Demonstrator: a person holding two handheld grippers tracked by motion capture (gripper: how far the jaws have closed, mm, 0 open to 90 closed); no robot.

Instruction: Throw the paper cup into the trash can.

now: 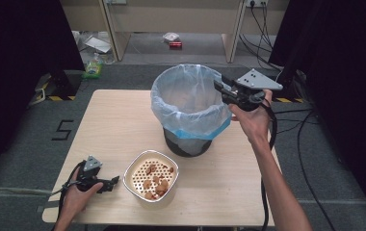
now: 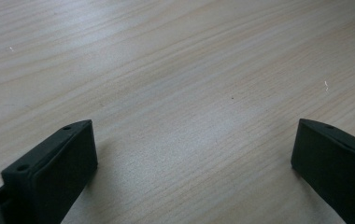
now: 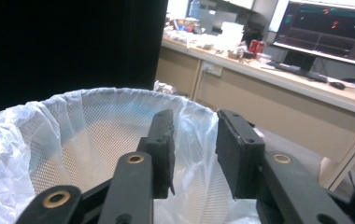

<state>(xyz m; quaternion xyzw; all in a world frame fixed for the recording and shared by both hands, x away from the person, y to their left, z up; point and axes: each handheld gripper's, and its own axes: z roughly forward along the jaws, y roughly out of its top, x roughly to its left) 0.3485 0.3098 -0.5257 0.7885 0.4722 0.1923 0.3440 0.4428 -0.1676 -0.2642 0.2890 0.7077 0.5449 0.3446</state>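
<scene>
A black mesh bin lined with a pale blue-white plastic bag (image 1: 190, 103) stands at the back middle of the wooden table (image 1: 113, 125). My right gripper (image 1: 218, 85) hovers at the bin's right rim, pointing over its mouth. In the right gripper view its jaws (image 3: 194, 149) stand a little apart with nothing between them, above the bag's rim (image 3: 73, 140). A white perforated bowl (image 1: 151, 175) with several brown nuts sits near the front edge. Just left of the bowl, my left gripper (image 1: 113, 182) rests low on the table, its jaws (image 2: 194, 154) wide open over bare wood.
Beyond the table's far edge lie a green item (image 1: 93, 69), papers and a red pack (image 1: 175, 44) on the floor by a wooden desk. Black cables (image 1: 306, 125) run along the floor at the right. A desk with monitors (image 3: 325, 28) stands past the bin.
</scene>
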